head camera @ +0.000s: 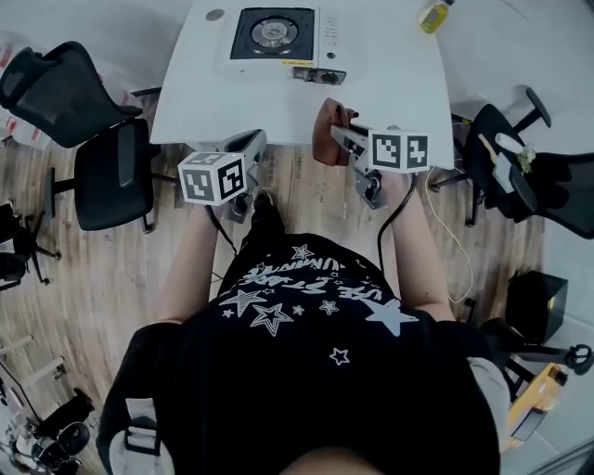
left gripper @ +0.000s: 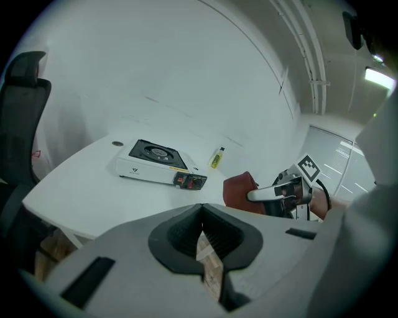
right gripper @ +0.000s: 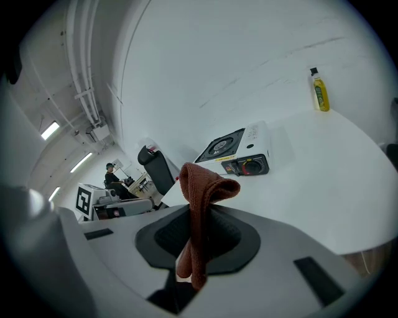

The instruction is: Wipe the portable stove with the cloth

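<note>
While the right tongs (right gripper: pixel 194 239) are clamped on the cloth (right gripper: pixel 204 186) at the tabletop's (head camera: pixel 399 88) near edge, the stove (head camera: pixel 275 35) sits well apart toward the far edge. Left tongs (left gripper: pixel 202 235) are pressed together on nothing, off the near edge.

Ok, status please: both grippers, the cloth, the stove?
Left gripper shut, empty. Right gripper shut on cloth, near table edge. Portable stove untouched, further along the table. Yellow bottle well off to the side.
</note>
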Motion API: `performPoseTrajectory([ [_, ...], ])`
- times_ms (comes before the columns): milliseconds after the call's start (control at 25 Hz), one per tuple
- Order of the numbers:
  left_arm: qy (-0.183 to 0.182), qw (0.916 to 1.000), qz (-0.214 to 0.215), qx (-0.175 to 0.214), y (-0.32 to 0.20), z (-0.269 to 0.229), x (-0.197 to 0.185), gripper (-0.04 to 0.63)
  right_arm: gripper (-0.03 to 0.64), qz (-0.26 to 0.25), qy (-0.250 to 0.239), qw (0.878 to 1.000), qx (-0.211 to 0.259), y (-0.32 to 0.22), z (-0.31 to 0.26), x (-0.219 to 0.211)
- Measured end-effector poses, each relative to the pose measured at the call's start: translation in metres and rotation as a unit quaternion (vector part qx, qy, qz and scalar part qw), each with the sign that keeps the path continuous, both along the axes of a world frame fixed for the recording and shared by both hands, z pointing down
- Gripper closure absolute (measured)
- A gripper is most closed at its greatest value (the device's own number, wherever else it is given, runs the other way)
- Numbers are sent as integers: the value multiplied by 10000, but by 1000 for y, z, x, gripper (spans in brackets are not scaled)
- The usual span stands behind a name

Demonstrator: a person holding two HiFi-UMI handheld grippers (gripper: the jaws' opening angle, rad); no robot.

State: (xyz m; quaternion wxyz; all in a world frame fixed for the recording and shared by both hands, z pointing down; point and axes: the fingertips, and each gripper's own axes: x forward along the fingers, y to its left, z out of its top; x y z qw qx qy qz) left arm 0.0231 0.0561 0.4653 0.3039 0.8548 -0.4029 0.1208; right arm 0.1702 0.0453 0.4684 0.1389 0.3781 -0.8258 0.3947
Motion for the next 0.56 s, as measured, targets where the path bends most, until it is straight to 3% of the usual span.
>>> performPoseTrajectory([
  [560,43,9998,-170,-71,88,15,21,588,555,-166,-27,9998,-102,82,17,13],
])
